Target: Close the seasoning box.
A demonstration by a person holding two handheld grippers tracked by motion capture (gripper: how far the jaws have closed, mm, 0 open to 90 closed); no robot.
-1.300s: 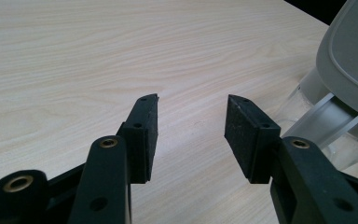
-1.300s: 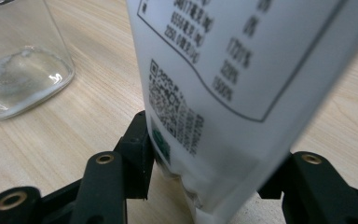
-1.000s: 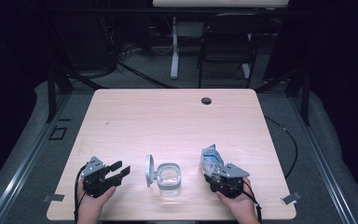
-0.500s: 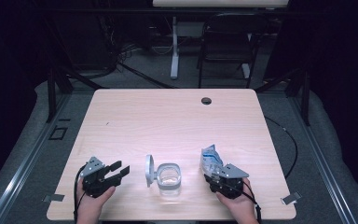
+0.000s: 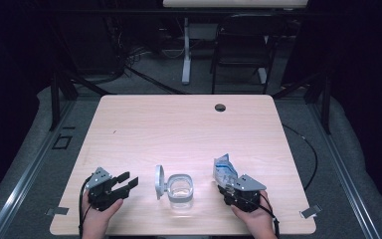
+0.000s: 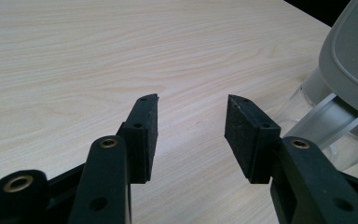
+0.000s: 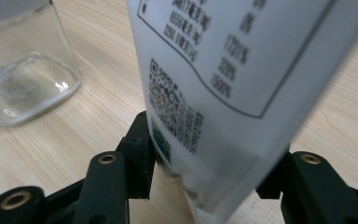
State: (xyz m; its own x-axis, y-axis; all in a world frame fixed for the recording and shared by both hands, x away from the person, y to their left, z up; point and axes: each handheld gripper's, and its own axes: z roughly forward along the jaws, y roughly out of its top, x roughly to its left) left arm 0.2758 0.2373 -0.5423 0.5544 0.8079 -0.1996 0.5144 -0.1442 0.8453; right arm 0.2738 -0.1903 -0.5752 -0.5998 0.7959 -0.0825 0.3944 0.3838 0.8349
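— Where was the pouch?
— The glossy printed pouch [image 7: 223,88] stood near the table's [image 5: 189,124] front edge, right of the clear glass jar [image 5: 180,191], pinched between the right gripper's [image 5: 230,188] black jaws.
— And the other claw?
— The left gripper [image 6: 192,135] held nothing, its jaws parted over pale woodgrain, beside the jar's grey hinged lid [image 5: 159,182].

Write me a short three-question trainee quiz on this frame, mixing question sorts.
1. True or false: the right tongs grip a white printed pouch.
2. The grey hinged lid of the clear glass jar is: A open, B closed, C missing.
3. What lies between the pads of the left tongs?

Key:
1. True.
2. A; it stands open on the jar's left side.
3. Nothing; only the light wooden table shows in the gap.
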